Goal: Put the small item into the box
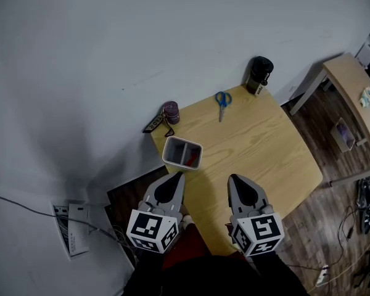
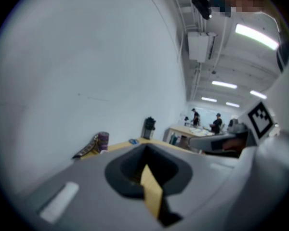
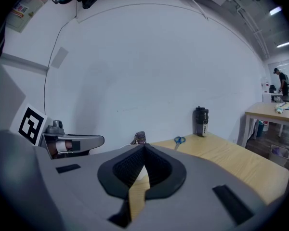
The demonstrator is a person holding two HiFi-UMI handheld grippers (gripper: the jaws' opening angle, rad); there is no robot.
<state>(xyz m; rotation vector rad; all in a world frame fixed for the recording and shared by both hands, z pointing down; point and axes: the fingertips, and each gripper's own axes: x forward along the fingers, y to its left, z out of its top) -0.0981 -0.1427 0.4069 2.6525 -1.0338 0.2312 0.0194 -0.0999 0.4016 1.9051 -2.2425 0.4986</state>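
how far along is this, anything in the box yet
Barely begun, it seems. Something red lies in the box, though I can't tell what it is. Nothing is in hand: the left gripper and right gripper hover at the table's near edge, jaws shut and empty. The scissors and a small purple item lie outside the box, so picking and dropping remain.

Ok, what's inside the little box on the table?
The box holds something red against its right side, too small to identify. The left part is in shadow, and nothing can be made out there. Its near wall covers part of the floor.
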